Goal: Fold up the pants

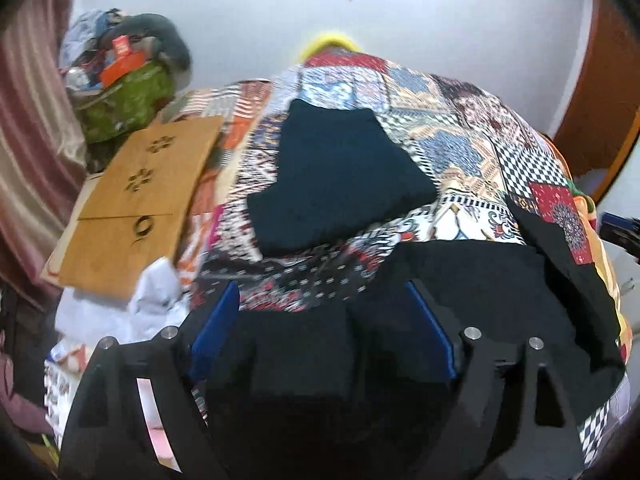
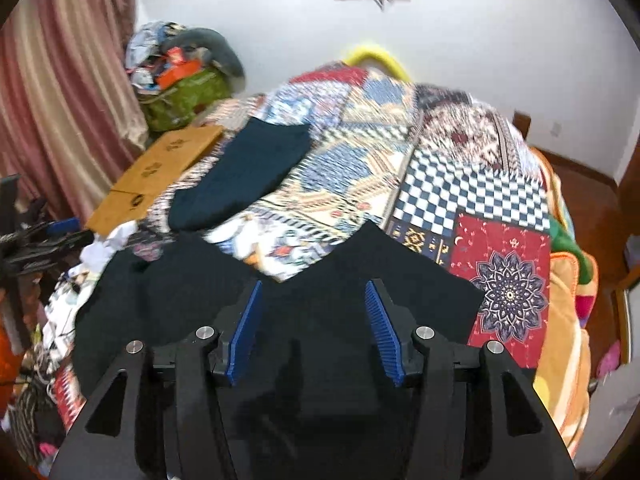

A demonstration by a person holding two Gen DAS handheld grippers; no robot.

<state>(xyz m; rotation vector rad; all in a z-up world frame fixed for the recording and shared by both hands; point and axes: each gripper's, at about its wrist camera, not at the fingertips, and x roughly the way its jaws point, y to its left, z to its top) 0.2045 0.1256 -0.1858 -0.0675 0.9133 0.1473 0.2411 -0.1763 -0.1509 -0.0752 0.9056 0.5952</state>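
Observation:
Black pants [image 1: 480, 280] lie spread on the near part of a patchwork quilt [image 1: 460, 148]. Farther up the bed rests a folded dark garment [image 1: 340, 176]. My left gripper [image 1: 322, 286] hovers over the pants' left portion, jaws open; the blue pads [image 1: 216, 320] press on nothing. In the right wrist view the pants [image 2: 400, 264] run across the quilt [image 2: 460, 188], with the folded dark garment [image 2: 248, 172] beyond. My right gripper [image 2: 314, 284] stands open above the black cloth, pads clear of it. The left gripper [image 2: 40, 240] shows at that view's left edge.
Flat cardboard [image 1: 132, 200] lies left of the quilt, with a heaped green bag [image 1: 128, 96] behind it and a pink curtain [image 1: 24, 140] beyond. White cloth [image 1: 156, 300] bunches at the near left. An orange blanket [image 2: 568, 360] hangs off the bed's right side.

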